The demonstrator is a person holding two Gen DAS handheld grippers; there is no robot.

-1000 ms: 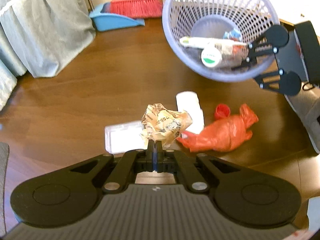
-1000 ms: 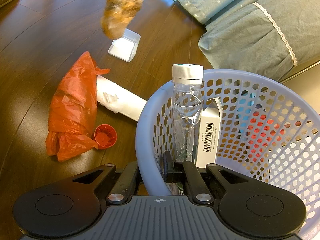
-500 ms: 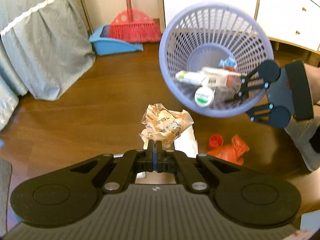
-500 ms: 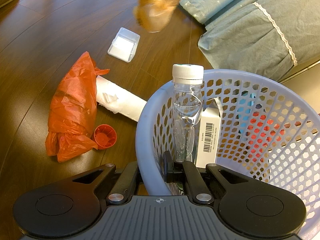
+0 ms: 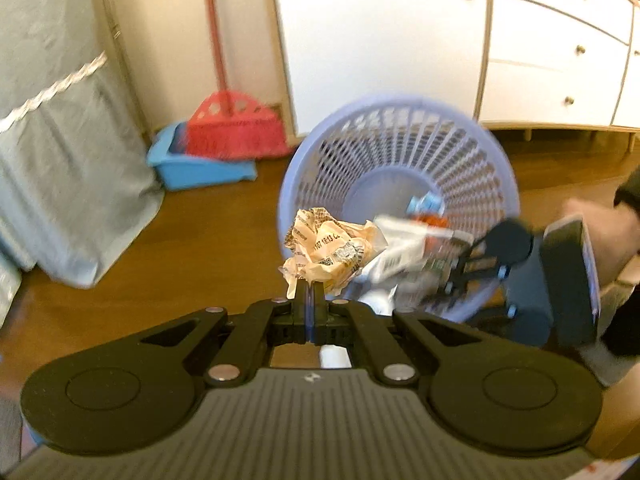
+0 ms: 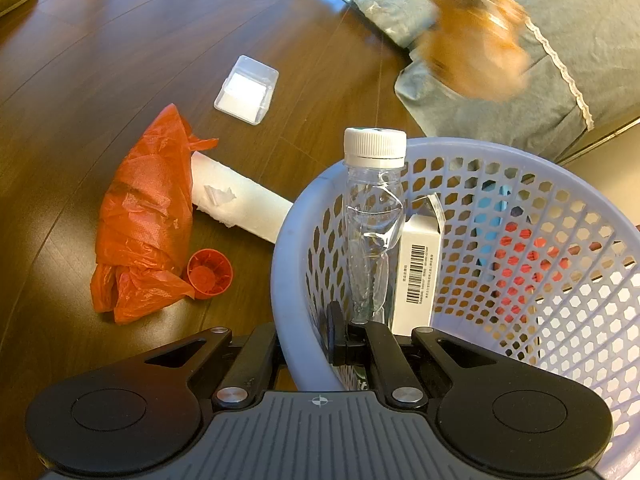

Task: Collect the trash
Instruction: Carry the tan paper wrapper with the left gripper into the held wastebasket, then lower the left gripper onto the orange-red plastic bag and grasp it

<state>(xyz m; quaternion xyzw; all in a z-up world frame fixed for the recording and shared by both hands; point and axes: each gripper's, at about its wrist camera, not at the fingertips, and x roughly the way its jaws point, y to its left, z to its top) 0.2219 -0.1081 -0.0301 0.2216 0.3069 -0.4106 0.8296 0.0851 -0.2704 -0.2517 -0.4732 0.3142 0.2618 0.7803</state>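
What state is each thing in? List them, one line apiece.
Left tool: shut on the crumpled wrapper.
Crumpled wrapper: held up off the floor.
Right tool: shut on the basket rim.
Basket: tilted, part filled.
Clear bottle: capped, crushed, in the basket.
White carton: flap open, in the basket.
Orange bag: crumpled on the floor.
Red cap: hollow side up.
Clear box: lying on the floor.
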